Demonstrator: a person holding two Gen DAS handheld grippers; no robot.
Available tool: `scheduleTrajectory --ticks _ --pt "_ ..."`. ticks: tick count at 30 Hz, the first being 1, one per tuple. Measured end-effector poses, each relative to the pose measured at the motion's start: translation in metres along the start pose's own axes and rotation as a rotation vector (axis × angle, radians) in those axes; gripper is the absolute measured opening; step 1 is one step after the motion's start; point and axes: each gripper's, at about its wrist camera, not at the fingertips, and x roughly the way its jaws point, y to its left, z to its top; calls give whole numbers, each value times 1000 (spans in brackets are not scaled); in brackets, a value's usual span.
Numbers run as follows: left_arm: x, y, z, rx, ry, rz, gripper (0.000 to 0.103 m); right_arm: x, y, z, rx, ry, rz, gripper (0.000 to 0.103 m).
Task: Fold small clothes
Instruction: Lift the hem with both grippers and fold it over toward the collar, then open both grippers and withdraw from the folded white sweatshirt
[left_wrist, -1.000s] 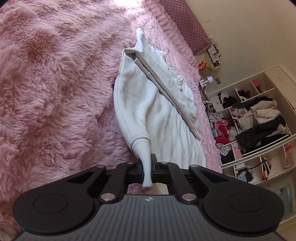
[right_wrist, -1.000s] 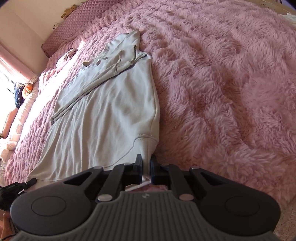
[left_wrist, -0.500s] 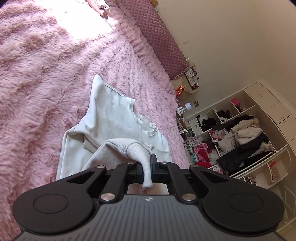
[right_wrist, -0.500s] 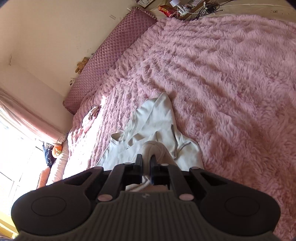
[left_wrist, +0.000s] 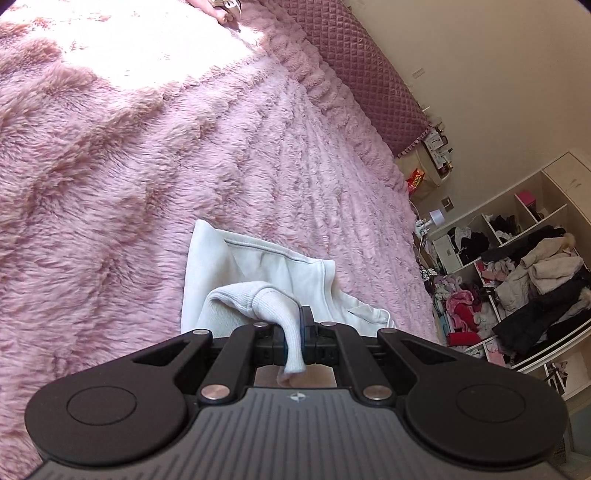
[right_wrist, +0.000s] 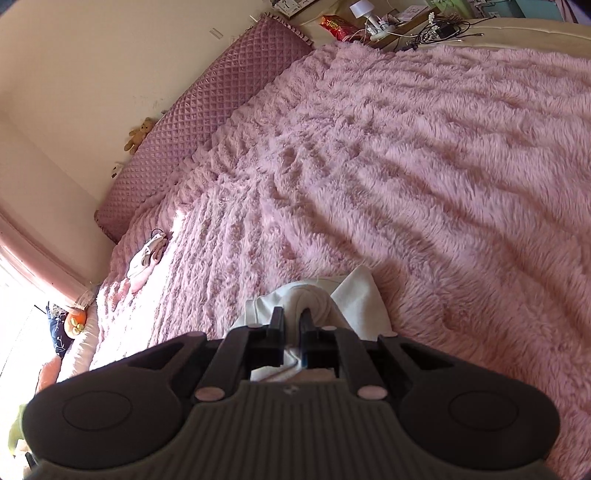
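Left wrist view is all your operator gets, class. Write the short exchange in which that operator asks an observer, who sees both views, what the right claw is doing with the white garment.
Operator: I see my left claw shut on a ribbed cuff. Is the right claw holding anything?
Observer: Yes, the right claw is shut on a fold of the same white garment.
Operator: What lies beyond it on the pink fluffy blanket?
Observer: A small pale bundle of cloth lies near the sunlit edge, apart from the garment.
Operator: Anything by the quilted headboard?
Observer: A small teddy bear sits on top of it, against the wall.
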Motion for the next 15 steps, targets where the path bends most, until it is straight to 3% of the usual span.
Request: scheduleTrajectory --ticks 3,5,7,9,11,13,15 --pt "22 14 6 -27 30 25 5 33 -11 3 27 15 -41 2" --pt "34 23 12 -63 61 63 16 51 -22 2 61 35 -66 2" --pt "36 32 17 -125 84 53 18 58 -31 2 105 5 -56 9" --pt "31 33 23 -139 97 53 21 50 -36 4 123 -46 -63 54" --pt "19 26 30 -91 86 76 39 38 -38 5 98 -80 -39 53" --pt "4 21 37 -72 72 73 48 28 -41 5 62 -55 -35 50" --pt "-18 13 40 -31 -2 75 51 13 -43 0 23 -41 -31 50"
